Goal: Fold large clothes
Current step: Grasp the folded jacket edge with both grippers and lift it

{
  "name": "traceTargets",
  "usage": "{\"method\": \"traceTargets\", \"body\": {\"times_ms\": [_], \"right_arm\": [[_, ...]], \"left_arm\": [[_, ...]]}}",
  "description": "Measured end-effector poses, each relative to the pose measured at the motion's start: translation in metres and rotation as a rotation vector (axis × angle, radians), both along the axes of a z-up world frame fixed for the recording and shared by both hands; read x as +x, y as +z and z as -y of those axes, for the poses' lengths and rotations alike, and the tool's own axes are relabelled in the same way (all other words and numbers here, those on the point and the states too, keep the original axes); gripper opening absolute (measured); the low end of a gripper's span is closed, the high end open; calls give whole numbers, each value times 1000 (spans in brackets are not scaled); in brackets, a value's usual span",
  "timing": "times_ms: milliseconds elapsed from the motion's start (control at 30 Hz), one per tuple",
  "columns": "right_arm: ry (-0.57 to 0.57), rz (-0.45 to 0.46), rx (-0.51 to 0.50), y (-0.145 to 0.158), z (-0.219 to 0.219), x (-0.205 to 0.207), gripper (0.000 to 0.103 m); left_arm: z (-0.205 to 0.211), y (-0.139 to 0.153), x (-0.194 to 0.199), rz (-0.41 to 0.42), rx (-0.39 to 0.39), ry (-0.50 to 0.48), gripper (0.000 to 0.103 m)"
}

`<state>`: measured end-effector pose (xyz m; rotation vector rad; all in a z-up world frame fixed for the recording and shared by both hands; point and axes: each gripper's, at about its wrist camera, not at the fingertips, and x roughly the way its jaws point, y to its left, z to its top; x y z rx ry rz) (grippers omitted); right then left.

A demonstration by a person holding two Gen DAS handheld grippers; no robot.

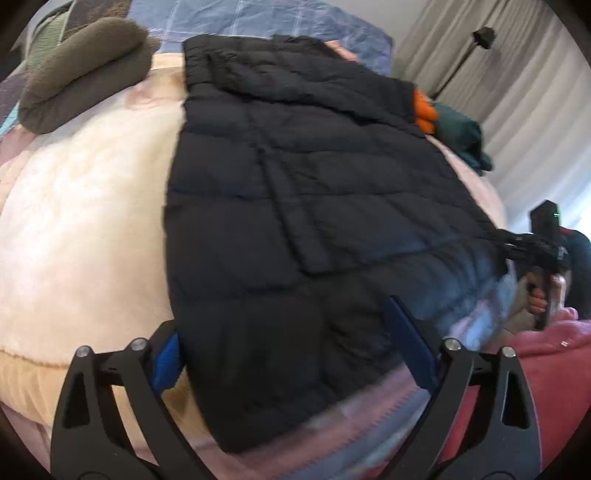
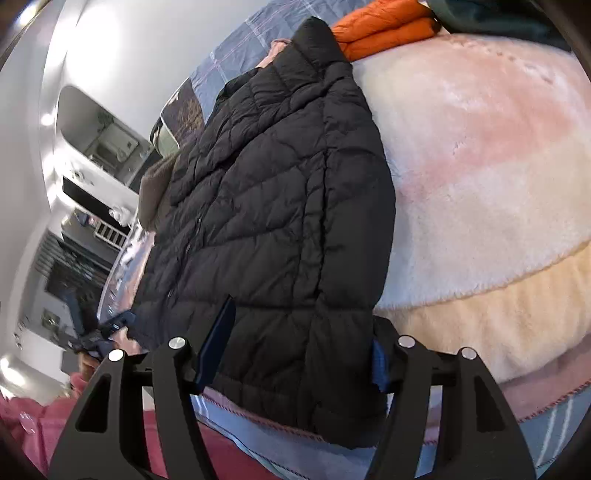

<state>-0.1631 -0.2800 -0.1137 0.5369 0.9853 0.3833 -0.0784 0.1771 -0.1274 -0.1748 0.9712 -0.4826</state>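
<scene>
A black quilted puffer jacket (image 1: 303, 192) lies flat on a fluffy cream and pink blanket (image 1: 85, 229), collar at the far end. It also shows in the right wrist view (image 2: 280, 221). My left gripper (image 1: 291, 354) is open, its blue-padded jaws straddling the jacket's near hem corner. My right gripper (image 2: 299, 350) is open, its jaws on either side of the other hem corner; it also shows in the left wrist view (image 1: 517, 243) at the jacket's right edge.
An olive folded garment (image 1: 85, 70) lies at the far left of the bed. Orange (image 2: 384, 29) and dark teal (image 1: 461, 136) folded clothes lie at the far right. Curtains (image 1: 509, 92) hang beyond. The person's pink sleeve (image 1: 554, 369) is near right.
</scene>
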Motion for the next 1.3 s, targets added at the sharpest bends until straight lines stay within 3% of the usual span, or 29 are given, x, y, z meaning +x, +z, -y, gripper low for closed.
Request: {"method": "traceTargets", "body": {"times_ms": [100, 200, 233, 267, 333, 400, 667, 767, 867, 933, 1000, 1133, 1300], "right_arm": [[10, -4, 4, 1, 2, -5, 58], [-7, 5, 20, 4, 0, 1, 33], [-17, 22, 28, 8, 2, 1, 18], [-25, 37, 47, 12, 4, 3, 10], [-41, 90, 96, 26, 9, 5, 7], [-52, 155, 143, 44, 13, 6, 5], [-65, 466, 159, 142, 24, -25, 4], [-86, 603, 133, 180, 32, -55, 4], [-119, 699, 37, 203, 32, -73, 4], [-141, 696, -16, 201, 31, -65, 4], [-158, 636, -6, 190, 33, -46, 4], [-211, 535, -20, 158, 38, 5, 5], [-253, 440, -86, 126, 34, 74, 5]], "left_arm": [[-2, 1, -7, 7, 16, -2, 86], [-9, -8, 0, -33, -4, 38, 64], [-10, -8, 3, -37, 4, 57, 52], [-8, -5, 5, -30, 26, 72, 34], [-6, 6, 8, -1, 57, 95, 16], [-7, 23, 11, 43, 52, 115, 12], [-9, 148, -23, 427, 10, 145, 9], [-15, 191, -53, 567, 13, 182, 9], [-13, 215, -76, 662, 49, 207, 11], [-11, 218, -77, 677, 60, 216, 13], [-10, 213, -66, 650, 66, 217, 13], [-5, 185, -19, 539, 102, 234, 14], [5, 158, 45, 462, 158, 246, 17]]}}
